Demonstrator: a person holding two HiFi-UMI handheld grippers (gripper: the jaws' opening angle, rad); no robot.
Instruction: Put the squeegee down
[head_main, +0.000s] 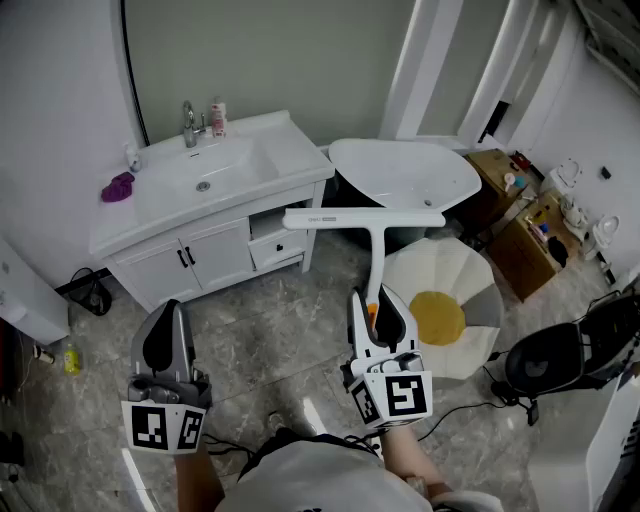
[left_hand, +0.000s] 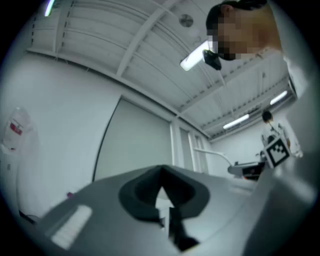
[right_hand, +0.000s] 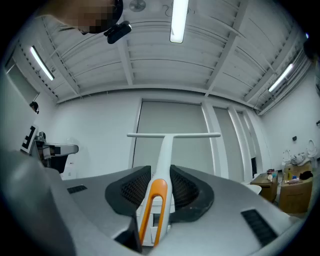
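Observation:
The squeegee (head_main: 377, 245) is white, with a long blade at the top and an orange end on its handle. My right gripper (head_main: 379, 306) is shut on the handle and holds it upright in front of the vanity, above the floor. In the right gripper view the squeegee (right_hand: 165, 148) runs up between the black pads (right_hand: 186, 189), its blade level against the wall. My left gripper (head_main: 168, 330) hangs low at the left, shut with nothing in it. In the left gripper view the left gripper (left_hand: 161, 186) points up at the wall and ceiling.
A white vanity (head_main: 160, 215) with sink and faucet (head_main: 189, 124) stands at the back left, a purple cloth (head_main: 118, 187) on it. A white oval basin (head_main: 405, 172) lies behind the squeegee. A daisy-shaped mat (head_main: 440, 312), brown boxes (head_main: 530, 240) and a black device (head_main: 558, 362) are to the right.

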